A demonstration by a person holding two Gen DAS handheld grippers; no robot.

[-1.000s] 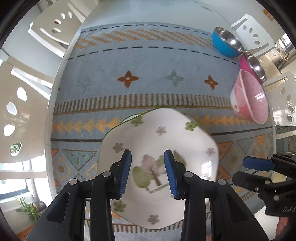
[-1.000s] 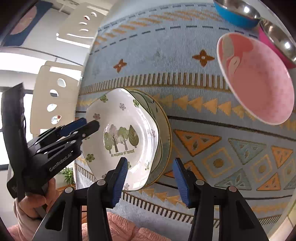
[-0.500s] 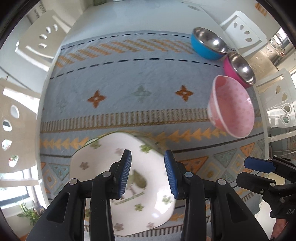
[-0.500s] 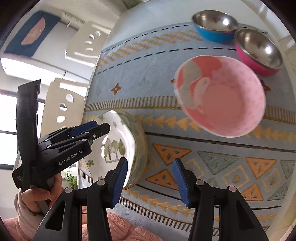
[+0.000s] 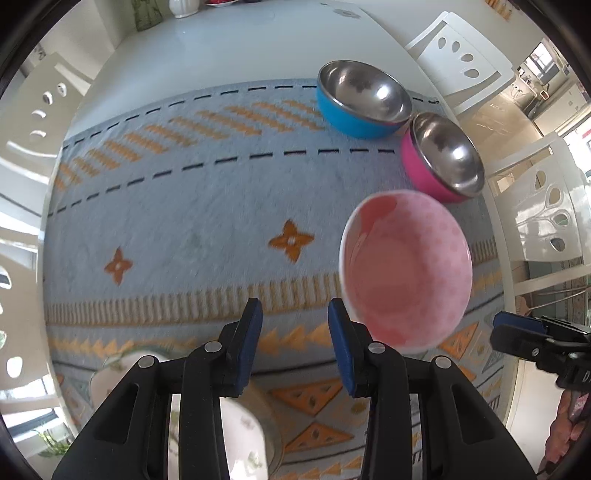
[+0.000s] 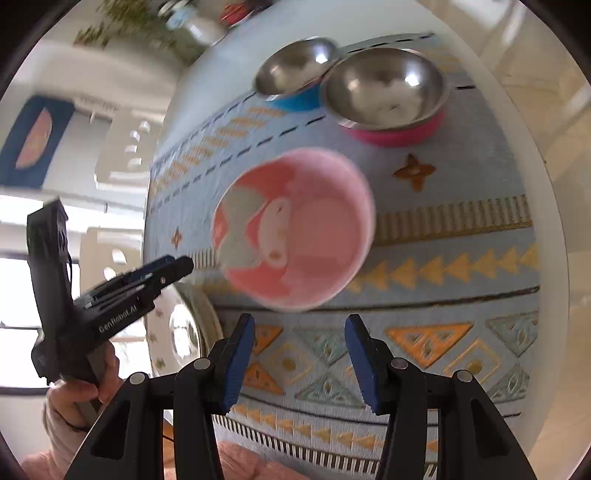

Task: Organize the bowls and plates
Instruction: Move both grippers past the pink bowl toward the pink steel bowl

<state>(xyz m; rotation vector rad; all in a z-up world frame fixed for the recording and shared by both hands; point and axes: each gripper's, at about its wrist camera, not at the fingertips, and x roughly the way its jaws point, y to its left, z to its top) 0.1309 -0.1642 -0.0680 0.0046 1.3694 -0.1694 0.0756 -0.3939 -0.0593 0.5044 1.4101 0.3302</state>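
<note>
A pink bowl point(image 5: 406, 273) with a cartoon print inside point(image 6: 295, 229) sits on the patterned blue mat. My left gripper point(image 5: 295, 339) is open and empty, just left of the bowl's near rim. My right gripper point(image 6: 299, 354) is open and empty, a little short of the bowl. Behind the bowl stand a blue steel-lined bowl point(image 5: 362, 99) and a magenta steel-lined bowl point(image 5: 443, 162); both also show in the right wrist view, blue point(image 6: 291, 74) and magenta point(image 6: 384, 92). The stacked white flowered plates point(image 5: 243, 424) lie under my left gripper, also in the right wrist view point(image 6: 177, 332).
The patterned mat point(image 5: 184, 206) covers a white round table point(image 5: 221, 44). White chairs point(image 5: 543, 214) stand around it. A vase and a plant point(image 6: 192, 22) stand at the table's far side.
Both grippers have moved away from the stacked plates toward the pink bowl. The plates have slid to the lower left of both views, and the three bowls look larger and nearer.
</note>
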